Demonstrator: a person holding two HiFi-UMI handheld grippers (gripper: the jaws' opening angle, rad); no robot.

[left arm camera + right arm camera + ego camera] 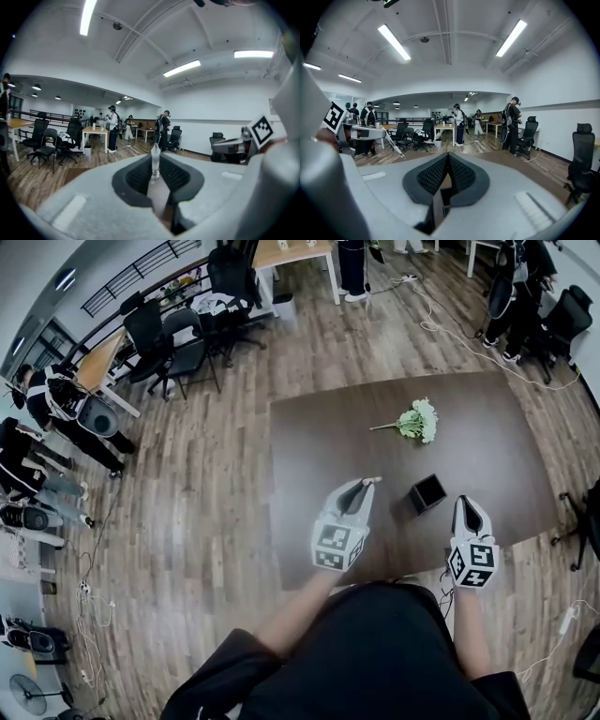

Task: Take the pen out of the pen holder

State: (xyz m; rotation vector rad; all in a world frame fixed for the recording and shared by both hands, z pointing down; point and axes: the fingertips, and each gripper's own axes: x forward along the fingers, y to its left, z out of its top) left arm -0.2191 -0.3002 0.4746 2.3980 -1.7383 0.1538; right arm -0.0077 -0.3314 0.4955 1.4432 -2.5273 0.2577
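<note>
While left gripper (362, 486) fingers (137, 176) pinch pen (154, 158) near pen holder (427, 493) | right gripper (465, 504) fingers (432, 176) closed | table (302, 545) edge close

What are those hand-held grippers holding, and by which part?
The left hand-held gripper pinches a pale pen by its shaft, with one end sticking out in front. The right hand-held gripper holds nothing.

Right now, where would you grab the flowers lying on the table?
Take the green stem, not the pale blooms. The bunch lies flat on the brown table with its stem poking out to the left. So probably come down from above and pinch across the stem, close to the blooms.
</note>
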